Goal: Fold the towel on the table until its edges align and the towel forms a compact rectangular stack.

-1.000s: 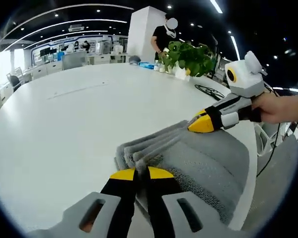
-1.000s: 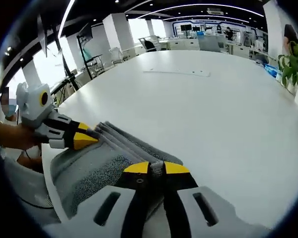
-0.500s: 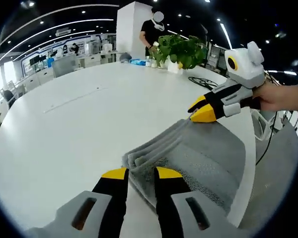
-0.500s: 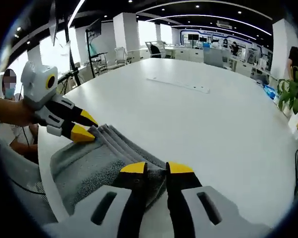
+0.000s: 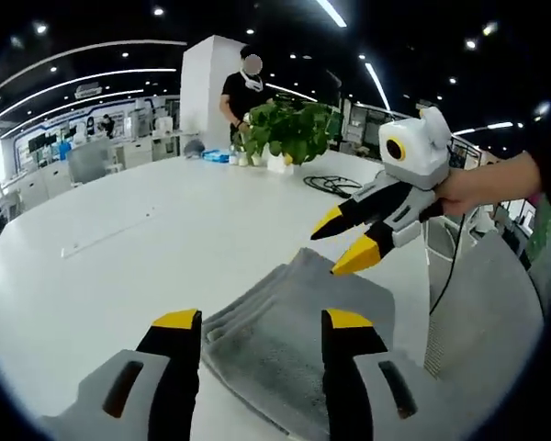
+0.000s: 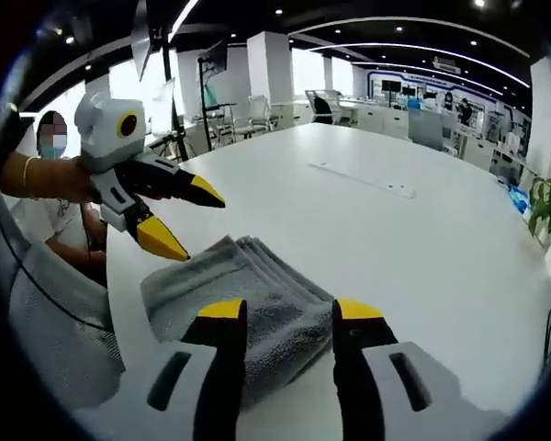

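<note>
Both tools, the left tool (image 5: pixel 260 319) and the right tool (image 6: pixel 290 310), clamped on the cloth a second ago, have let go and lifted with jaws spread wide above one folded grey towel (image 5: pixel 289 344) lying near the white desk (image 5: pixel 138 248) edge.

towel (image 5: pixel 294 344) | near edge hidden by left claw (image 5: pixel 262 326)

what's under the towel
The folded grey towel lies flat on the white table, its layered edges stacked. Both grippers, left and right, are open above it. Anything between the layers or beneath is covered.
</note>
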{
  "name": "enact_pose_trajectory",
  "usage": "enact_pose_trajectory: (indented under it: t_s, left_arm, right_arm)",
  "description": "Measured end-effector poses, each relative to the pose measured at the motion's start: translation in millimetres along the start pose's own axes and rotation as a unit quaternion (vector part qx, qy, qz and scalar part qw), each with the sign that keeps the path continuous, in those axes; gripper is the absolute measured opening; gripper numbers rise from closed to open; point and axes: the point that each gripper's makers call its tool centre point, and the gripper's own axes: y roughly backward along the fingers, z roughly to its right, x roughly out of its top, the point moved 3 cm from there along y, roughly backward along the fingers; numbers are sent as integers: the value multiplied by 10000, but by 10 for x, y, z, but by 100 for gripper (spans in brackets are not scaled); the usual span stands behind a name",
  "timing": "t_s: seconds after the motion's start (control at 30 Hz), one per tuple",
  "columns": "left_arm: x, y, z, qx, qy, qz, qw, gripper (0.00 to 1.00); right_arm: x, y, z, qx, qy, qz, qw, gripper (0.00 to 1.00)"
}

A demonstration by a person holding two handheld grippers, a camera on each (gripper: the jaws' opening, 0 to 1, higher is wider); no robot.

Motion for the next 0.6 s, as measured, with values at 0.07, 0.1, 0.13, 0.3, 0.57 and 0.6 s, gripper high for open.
enact_pose_trajectory:
  t_s: [0.07, 0.1, 0.13, 0.3, 0.57, 0.6]
  left_arm:
    - [-73, 23, 93, -63, -87, -108, 9999, 63]
    - [-111, 34, 114, -76, -92, -154, 9998, 64]
    - [-175, 45, 137, -125, -82, -202, 9997, 64]
    - [-362, 134, 174, -172, 317, -251, 9990, 63]
    - [-457, 160, 232, -281, -6, -432, 9987, 62]
    - [-485, 155, 248, -319, -42, -455, 9984, 62]
  right_arm:
    - [-51, 55, -120, 143, 72, -41, 9999, 44]
    - [-97, 53, -132, 202, 125, -70, 9997, 48]
    - [-149, 73, -179, 309, 156, -139, 9993, 50]
    - [-294, 166, -295, 451, 365, -322, 9978, 54]
    - [-287, 220, -411, 501, 929, -361, 9938, 53]
    - [-280, 216, -429, 524, 936, -351, 9936, 53]
